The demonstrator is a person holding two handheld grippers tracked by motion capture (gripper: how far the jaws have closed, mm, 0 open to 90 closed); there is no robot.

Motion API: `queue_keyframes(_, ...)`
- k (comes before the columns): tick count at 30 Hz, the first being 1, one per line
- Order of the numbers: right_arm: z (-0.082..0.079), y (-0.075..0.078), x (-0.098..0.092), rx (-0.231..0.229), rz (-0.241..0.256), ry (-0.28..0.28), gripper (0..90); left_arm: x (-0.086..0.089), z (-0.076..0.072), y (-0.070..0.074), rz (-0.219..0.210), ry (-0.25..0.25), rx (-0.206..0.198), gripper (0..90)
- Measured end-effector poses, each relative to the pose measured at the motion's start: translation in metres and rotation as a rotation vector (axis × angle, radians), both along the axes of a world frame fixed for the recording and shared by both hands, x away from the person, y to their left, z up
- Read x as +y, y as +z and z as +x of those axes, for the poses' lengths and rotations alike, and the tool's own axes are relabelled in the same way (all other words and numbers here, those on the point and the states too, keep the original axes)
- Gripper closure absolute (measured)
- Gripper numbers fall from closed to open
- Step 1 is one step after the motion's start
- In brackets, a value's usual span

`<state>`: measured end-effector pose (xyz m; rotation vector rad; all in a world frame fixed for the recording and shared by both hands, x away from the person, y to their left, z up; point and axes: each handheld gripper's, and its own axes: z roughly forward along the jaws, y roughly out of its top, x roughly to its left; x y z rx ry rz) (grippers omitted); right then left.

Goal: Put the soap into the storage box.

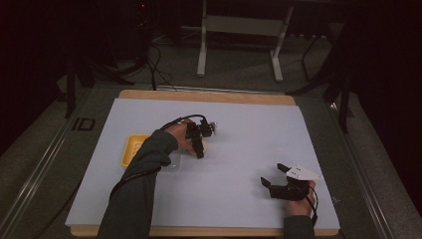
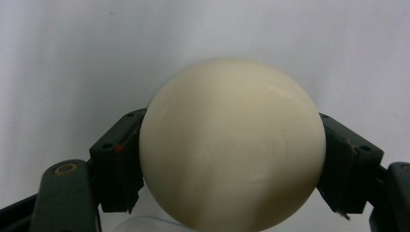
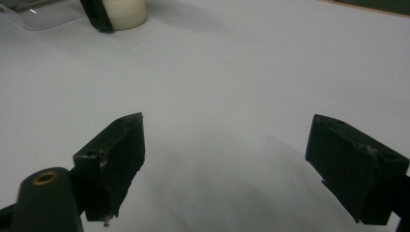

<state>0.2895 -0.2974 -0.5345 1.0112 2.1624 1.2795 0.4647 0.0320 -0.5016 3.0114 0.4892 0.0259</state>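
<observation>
A smooth cream-white ball point(image 2: 232, 145) sits between the two black jaws of my left gripper point(image 2: 232, 166), which is shut on its sides, just over the white mat. In the high view that left gripper point(image 1: 198, 148) is near the mat's middle left, held in a hand with a dark green sleeve. From the right gripper view the same ball point(image 3: 126, 10) appears far off at the top left. My right gripper point(image 1: 272, 175) rests low near the front right of the mat. Its jaws stand wide open with nothing between them point(image 3: 241, 164).
A yellow tray point(image 1: 132, 149) lies on the white mat point(image 1: 249, 134) just left of the left hand. A clear plastic piece point(image 1: 174, 163) lies by the tray. The wooden table edge point(image 1: 209, 94) runs along the back, and a metal stand point(image 1: 239, 30) stands behind it.
</observation>
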Motion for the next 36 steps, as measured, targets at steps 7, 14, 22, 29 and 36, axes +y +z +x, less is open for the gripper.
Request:
queue_keyframes(7, 0.0, 0.0, 0.0, -0.002, -0.001, 0.0, 13.8, 0.009, -0.003, 0.001, -0.005, -0.001, -0.024, 23.0)
queue_keyframes(14, 0.0, 0.0, 0.0, -0.003, -0.003, 0.0, 13.8, 0.016, -0.007, 0.012, -0.02, -0.008, -0.033, 23.0)
queue_keyframes(22, 0.0, 0.0, 0.0, -0.003, -0.004, -0.002, 13.8, 0.019, -0.012, 0.03, -0.032, -0.018, -0.064, 23.0)
queue_keyframes(29, 0.0, 0.0, 0.0, -0.003, -0.004, -0.003, 13.8, 0.029, -0.015, 0.044, -0.04, -0.014, -0.077, 23.0)
queue_keyframes(36, 0.0, 0.0, 0.0, -0.004, -0.006, -0.003, 13.8, 0.038, -0.018, 0.057, -0.049, 0.001, -0.104, 23.0)
